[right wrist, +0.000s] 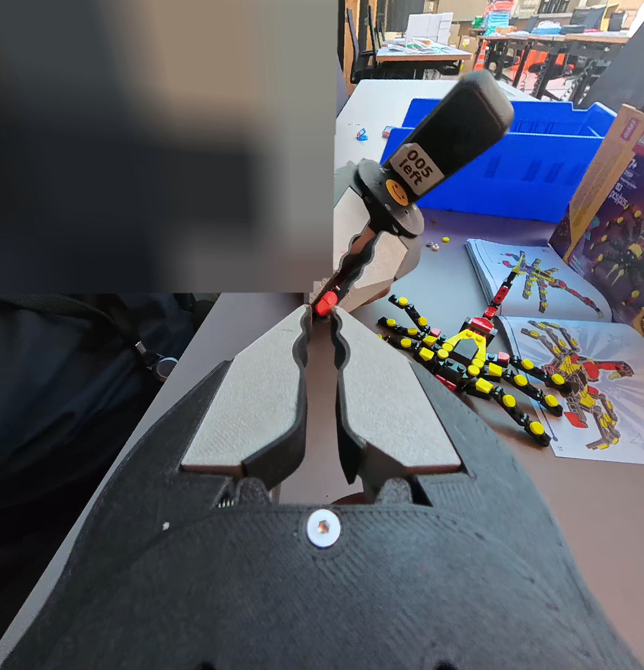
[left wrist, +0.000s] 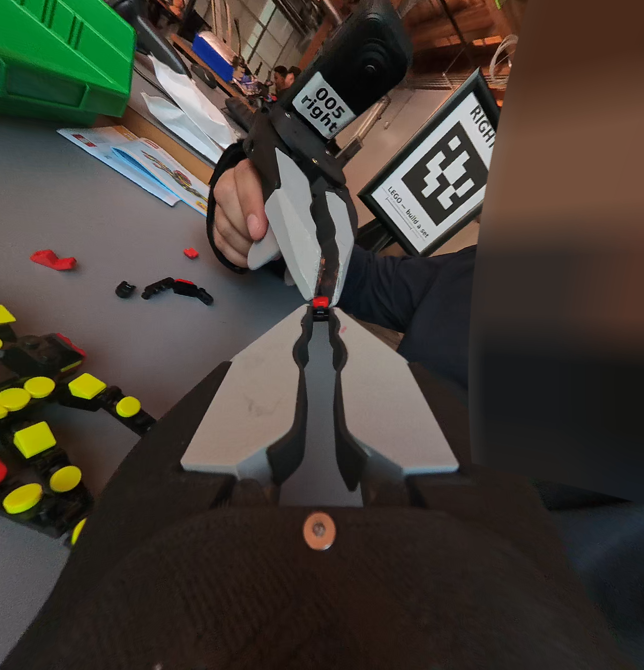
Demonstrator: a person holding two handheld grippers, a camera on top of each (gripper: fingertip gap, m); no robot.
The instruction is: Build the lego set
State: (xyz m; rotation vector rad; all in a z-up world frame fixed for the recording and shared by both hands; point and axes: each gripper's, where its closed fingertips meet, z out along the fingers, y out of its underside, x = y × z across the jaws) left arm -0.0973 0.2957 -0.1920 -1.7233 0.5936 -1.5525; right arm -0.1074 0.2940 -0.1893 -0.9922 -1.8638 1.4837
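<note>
A small red and black lego piece (left wrist: 320,306) is pinched tip to tip between both grippers above the grey table (left wrist: 132,235). My left gripper (left wrist: 320,314) is shut on its black lower part. My right gripper (left wrist: 322,295) comes down from above, shut on the red part, with a person's hand (left wrist: 237,217) on its handle. In the right wrist view the red piece (right wrist: 326,302) sits between my right gripper (right wrist: 322,316) and the left gripper (right wrist: 329,292). The black, yellow and red spider-like model (right wrist: 469,362) lies on the table to the right; it also shows in the left wrist view (left wrist: 34,435).
Loose red pieces (left wrist: 54,259), a black piece (left wrist: 125,290) and a black-red chain (left wrist: 177,288) lie on the table. Instruction booklets (right wrist: 585,380) (left wrist: 143,163), a green bin (left wrist: 52,54), a blue bin (right wrist: 512,163), the lego box (right wrist: 621,217) and a framed sign (left wrist: 440,174) stand around.
</note>
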